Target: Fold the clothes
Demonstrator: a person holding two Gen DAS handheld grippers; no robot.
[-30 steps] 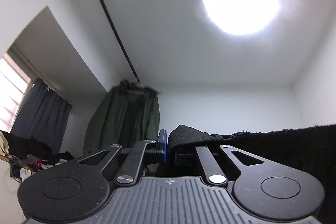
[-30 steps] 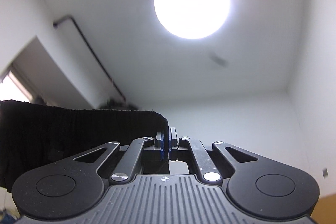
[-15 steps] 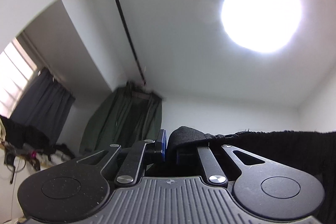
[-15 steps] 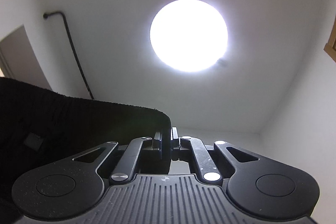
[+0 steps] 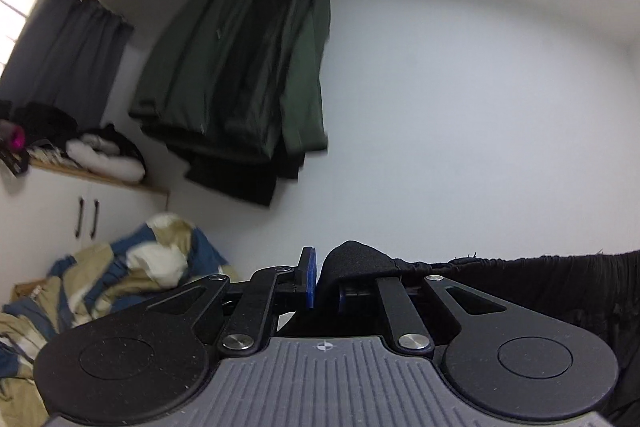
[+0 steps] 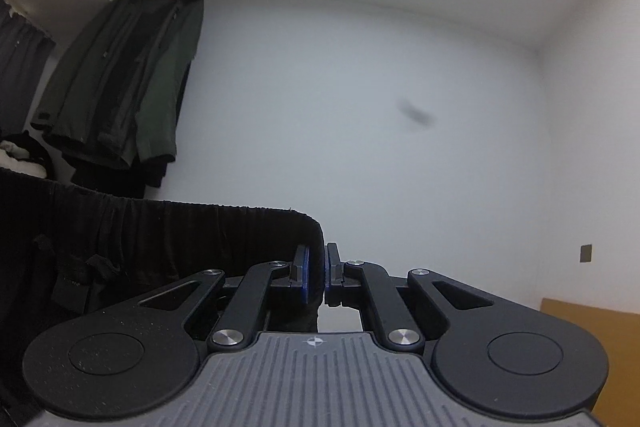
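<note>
1. Black fabric, a garment with a gathered elastic waistband (image 5: 520,267), is pinched at one end in the left gripper (image 5: 325,285); a bunched corner sticks up between the blue pads (image 5: 310,283), lower centre of the left wrist view.
2. From there the waistband runs to the right edge of that frame and hangs down behind the gripper body.
3. Right gripper (image 6: 316,277) is clamped on the other end of the same garment (image 6: 160,239); its blue pads (image 6: 305,277) are nearly together with a thin fold of cloth between them.
4. In the right wrist view the cloth fills the lower left; a small drawstring or label shows there, too dark to tell which.
5. Both grippers face a white wall (image 6: 360,147).
6. Dark green jacket (image 5: 240,67) hangs from a rail, upper centre of the left view, with blue-grey curtains (image 5: 68,59) at upper left.
7. White cabinet (image 5: 60,207) with clothes piled on top sits at left; a blue, tan and white duvet (image 5: 120,275) lies rumpled at lower left.
8. Brown panel (image 6: 592,323) shows at lower right of the right view.
</note>
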